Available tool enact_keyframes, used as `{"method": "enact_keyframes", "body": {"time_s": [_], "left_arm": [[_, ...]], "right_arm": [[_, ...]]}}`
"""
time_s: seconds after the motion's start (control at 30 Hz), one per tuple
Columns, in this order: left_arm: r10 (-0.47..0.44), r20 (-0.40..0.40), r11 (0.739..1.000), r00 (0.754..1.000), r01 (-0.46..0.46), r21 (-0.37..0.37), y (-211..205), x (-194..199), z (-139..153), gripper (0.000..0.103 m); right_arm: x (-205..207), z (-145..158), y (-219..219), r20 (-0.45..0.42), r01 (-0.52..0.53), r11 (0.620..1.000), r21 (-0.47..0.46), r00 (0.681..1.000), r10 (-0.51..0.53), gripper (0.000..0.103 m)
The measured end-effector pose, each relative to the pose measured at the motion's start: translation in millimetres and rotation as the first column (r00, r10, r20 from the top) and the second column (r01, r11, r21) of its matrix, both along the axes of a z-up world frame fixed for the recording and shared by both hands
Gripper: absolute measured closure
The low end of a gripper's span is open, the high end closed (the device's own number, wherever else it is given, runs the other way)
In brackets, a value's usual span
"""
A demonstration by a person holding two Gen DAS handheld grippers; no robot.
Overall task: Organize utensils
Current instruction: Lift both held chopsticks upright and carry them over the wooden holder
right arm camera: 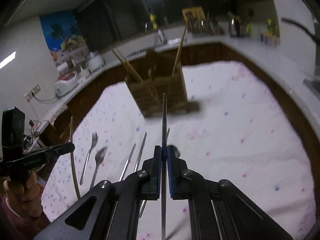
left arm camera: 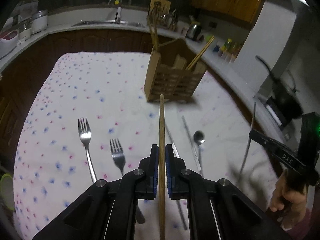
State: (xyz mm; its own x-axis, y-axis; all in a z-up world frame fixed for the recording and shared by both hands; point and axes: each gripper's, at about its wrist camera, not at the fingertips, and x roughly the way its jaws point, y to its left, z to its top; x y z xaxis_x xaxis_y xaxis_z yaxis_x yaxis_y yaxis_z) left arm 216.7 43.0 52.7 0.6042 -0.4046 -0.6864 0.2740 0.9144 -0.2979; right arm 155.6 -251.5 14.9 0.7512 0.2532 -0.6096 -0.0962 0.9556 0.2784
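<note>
Floral tablecloth (left arm camera: 90,84), left gripper (left arm camera: 162,152) pinching wooden chopstick (left arm camera: 162,124)

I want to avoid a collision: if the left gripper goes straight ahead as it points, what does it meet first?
Probably the slatted wooden utensil holder: the left gripper and its wooden chopstick aim at the holder's base, though depth is unclear.
</note>
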Motion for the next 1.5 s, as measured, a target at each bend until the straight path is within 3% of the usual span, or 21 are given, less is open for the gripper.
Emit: {"method": "enact_keyframes", "body": {"time_s": [0.2, 0.77, 1.17, 1.5], "left_arm": [[0.024, 0.058, 1.0, 0.998, -0.023, -0.013, 8, -28, 12, 0.098], [0.059, 0.144, 0.998, 0.988, -0.053, -0.046, 13, -39, 25, 0.098], [0.084, 0.23, 0.995, 0.97, -0.068, -0.078, 13, -11, 43, 0.098], [0.155, 0.327, 0.98, 0.932, -0.102, -0.173, 14, 43, 64, 0.098]], "right_arm": [[-18, 13, -5, 0.117, 0.027, 0.999, 0.019, 0.993, -0.029, 0.097], [-25, 35, -10, 0.219, 0.035, 0.998, 0.05, 0.975, -0.045, 0.097], [15, 54, -17, 0.281, 0.041, 0.994, 0.105, 0.957, -0.069, 0.097], [76, 86, -31, 0.389, 0.069, 0.985, 0.157, 0.913, -0.126, 0.097]]}}
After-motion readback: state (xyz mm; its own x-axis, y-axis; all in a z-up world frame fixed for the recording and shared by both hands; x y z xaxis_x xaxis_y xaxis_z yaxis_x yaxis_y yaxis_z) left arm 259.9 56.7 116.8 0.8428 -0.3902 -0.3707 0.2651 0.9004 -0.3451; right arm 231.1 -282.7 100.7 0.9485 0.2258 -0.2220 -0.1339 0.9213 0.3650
